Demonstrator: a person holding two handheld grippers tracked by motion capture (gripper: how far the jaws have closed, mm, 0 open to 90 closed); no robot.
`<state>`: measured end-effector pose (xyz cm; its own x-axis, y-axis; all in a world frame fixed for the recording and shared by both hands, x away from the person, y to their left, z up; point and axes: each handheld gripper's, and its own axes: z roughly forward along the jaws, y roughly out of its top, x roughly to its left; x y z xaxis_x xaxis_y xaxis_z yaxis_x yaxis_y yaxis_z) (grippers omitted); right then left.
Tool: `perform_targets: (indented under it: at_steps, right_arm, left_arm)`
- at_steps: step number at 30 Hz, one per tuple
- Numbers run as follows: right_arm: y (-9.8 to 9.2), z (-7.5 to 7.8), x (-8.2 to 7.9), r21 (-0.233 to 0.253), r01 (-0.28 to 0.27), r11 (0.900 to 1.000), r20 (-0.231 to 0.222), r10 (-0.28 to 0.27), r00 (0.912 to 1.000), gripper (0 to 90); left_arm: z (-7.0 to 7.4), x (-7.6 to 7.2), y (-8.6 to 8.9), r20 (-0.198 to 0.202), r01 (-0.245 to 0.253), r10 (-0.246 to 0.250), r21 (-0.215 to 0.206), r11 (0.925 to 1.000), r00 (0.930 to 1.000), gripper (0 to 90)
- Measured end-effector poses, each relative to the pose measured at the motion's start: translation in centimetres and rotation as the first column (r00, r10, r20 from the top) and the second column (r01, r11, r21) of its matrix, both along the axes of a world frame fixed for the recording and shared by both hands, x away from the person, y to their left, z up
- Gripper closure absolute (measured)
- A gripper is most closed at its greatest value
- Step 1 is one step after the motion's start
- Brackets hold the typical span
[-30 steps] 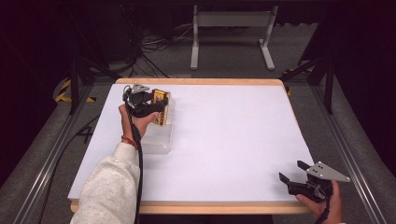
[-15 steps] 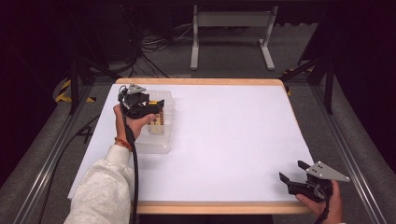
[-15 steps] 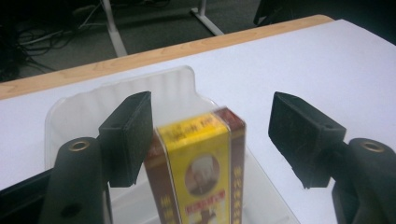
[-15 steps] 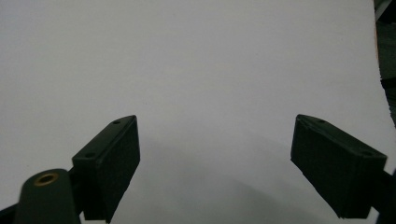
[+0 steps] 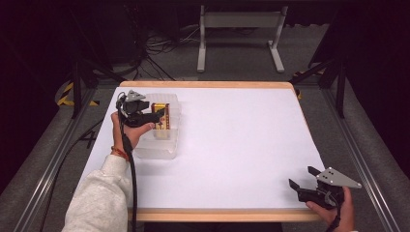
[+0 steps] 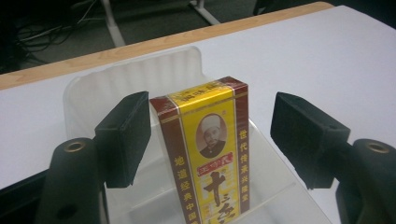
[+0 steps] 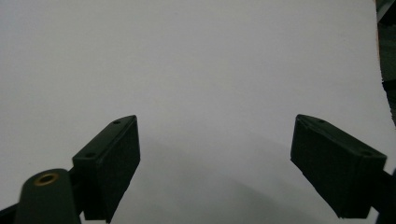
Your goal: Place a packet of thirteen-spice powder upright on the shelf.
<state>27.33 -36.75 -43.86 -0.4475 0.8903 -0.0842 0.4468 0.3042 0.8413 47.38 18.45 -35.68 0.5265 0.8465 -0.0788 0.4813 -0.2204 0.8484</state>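
A yellow and dark red carton [image 5: 162,116] printed with a portrait stands upright in a clear plastic bin [image 5: 157,145] at the table's far left. My left gripper [image 5: 155,118] is at the carton's left side and is open. In the left gripper view the carton [image 6: 205,149] rises between the spread jaws of the left gripper [image 6: 212,116]; the left pad is close against it and the right pad stands well apart. My right gripper [image 5: 300,178] rests open near the front right corner, and in its own view the right gripper [image 7: 215,154] has bare white tabletop [image 7: 187,56] between its jaws.
The white table [image 5: 232,140] has a wooden edge along the front and back. Metal rails run down both sides, and a stand and cables sit on the floor beyond the far edge. A cable trails from the left gripper along the sleeve.
The left gripper has drawn back to the left, off the carton, and its jaws now stand apart around it. The carton stays upright in the bin. The right gripper has not moved.
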Motion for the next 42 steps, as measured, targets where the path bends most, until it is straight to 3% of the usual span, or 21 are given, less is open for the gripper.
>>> perform_targets:
  at_steps: [5,16,19,30,37,42]
  right_arm:
    - [0.1,0.0,0.0,-0.006,-0.006,1.0,-0.001,0.006,1.0,16.6]
    - [0.2,0.0,0.0,-0.014,-0.006,1.0,-0.003,0.006,1.0,16.8]
    - [0.3,0.0,0.1,-0.015,-0.007,1.0,-0.003,0.007,1.0,16.8]
    - [0.3,0.0,0.0,-0.02,-0.008,1.0,-0.005,0.008,1.0,16.8]
    - [0.3,0.0,0.0,-0.025,-0.009,1.0,-0.006,0.009,0.9999,16.8]
    - [0.3,0.0,0.0,-0.026,-0.011,1.0,-0.008,0.011,0.9999,17.1]
  left_arm:
    - [0.1,-0.4,0.0,0.006,0.023,-0.023,0.023,0.9995,0.9997,26.5]
    - [0.4,-1.2,0.8,0.042,0.028,-0.028,-0.014,0.9995,0.9987,16.2]
    - [0.6,-1.5,1.1,0.059,0.032,-0.029,-0.043,0.9986,0.9978,13.9]
    - [1.2,-3.0,1.1,0.089,0.077,-0.072,-0.059,0.9953,0.9934,12.5]
    - [1.5,-3.8,0.6,0.105,0.103,-0.097,-0.052,0.9933,0.9897,11.7]
    - [1.8,-4.3,0.0,0.117,0.13,-0.126,-0.026,0.9911,0.9851,14.1]
